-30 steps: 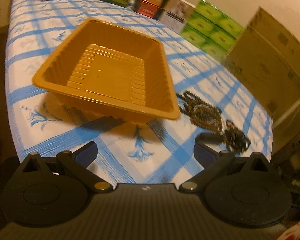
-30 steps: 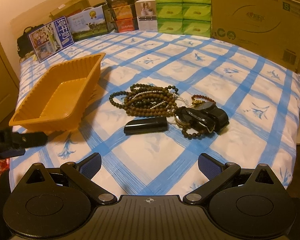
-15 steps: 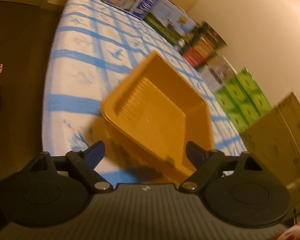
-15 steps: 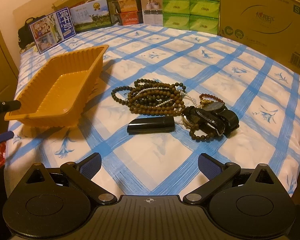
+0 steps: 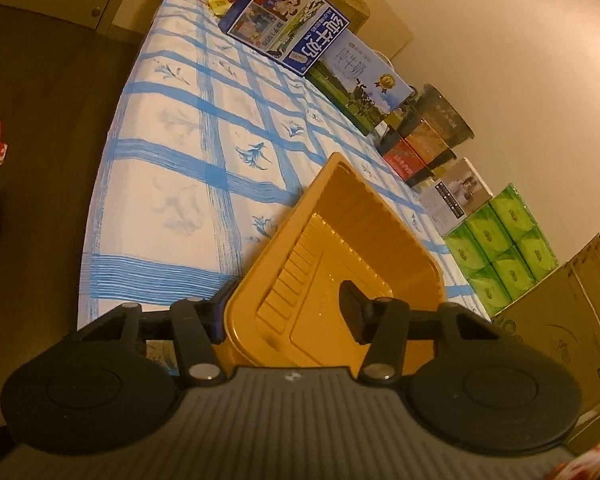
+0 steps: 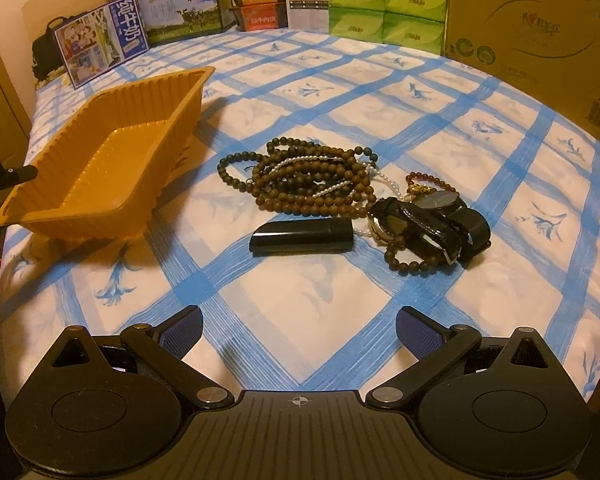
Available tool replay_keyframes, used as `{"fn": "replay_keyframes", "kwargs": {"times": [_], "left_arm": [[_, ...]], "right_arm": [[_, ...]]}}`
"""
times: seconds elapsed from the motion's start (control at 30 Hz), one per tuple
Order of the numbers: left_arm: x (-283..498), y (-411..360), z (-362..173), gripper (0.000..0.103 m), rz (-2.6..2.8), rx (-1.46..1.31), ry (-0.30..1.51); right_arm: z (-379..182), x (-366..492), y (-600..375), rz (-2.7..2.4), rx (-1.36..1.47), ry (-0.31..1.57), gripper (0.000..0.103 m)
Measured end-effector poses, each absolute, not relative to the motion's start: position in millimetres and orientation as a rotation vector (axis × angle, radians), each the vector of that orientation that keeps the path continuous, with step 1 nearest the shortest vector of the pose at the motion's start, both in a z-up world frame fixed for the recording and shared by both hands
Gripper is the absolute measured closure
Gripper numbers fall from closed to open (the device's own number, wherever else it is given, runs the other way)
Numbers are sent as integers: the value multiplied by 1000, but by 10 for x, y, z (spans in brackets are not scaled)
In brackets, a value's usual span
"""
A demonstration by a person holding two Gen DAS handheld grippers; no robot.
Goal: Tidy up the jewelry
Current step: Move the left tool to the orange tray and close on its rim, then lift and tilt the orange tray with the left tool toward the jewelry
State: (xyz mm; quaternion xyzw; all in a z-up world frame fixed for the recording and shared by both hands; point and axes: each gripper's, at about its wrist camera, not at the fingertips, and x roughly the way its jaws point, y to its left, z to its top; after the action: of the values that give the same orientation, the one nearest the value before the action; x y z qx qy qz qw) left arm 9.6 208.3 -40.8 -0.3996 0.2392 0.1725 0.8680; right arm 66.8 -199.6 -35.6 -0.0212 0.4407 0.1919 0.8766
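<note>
Left gripper (image 5: 286, 307) straddling near corner wall of orange plastic tray (image 5: 352, 220), one finger inside, one outside; contact unclear. Right gripper (image 6: 299, 330) spread wide, holding nothing, above bed's near edge. Bead necklaces (image 6: 308, 182), watches (image 6: 432, 220), black case (image 6: 302, 235) mid-bed (image 6: 340, 112), right of tray.

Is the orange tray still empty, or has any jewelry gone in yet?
Empty. The orange tray shows only its bare ribbed floor in both views; the beads and watches lie on the cloth beside it.
</note>
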Motion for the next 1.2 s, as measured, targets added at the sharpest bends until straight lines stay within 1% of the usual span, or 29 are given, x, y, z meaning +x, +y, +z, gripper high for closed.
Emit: {"fn": "replay_keyframes", "kwargs": {"times": [0.2, 0.27, 0.33, 0.4, 0.47, 0.53, 0.63, 0.83, 1.2], "left_arm": [[158, 2108, -447, 57, 364, -850, 513], [178, 2123, -461, 60, 364, -857, 520], [195, 2129, -473, 68, 371, -860, 535], [206, 2135, -487, 74, 378, -866, 546], [202, 2140, -487, 77, 385, -869, 545], [183, 2148, -486, 85, 395, -879, 540], [175, 2138, -466, 93, 394, -870, 544], [206, 1981, -333, 96, 365, -740, 565], [359, 1538, 184, 96, 291, -261, 549]], "right_arm": [[-362, 689, -1965, 403, -46, 917, 1], [-359, 701, -1959, 404, -42, 915, 1], [-349, 705, -1946, 405, -42, 913, 1], [-346, 711, -1938, 406, -42, 911, 1], [-339, 712, -1934, 407, -39, 909, 1], [-329, 711, -1934, 407, -37, 906, 1], [-319, 710, -1946, 406, -31, 902, 1], [-311, 712, -2020, 403, 4, 899, 1], [-342, 792, -2358, 330, 43, 832, 1]]}}
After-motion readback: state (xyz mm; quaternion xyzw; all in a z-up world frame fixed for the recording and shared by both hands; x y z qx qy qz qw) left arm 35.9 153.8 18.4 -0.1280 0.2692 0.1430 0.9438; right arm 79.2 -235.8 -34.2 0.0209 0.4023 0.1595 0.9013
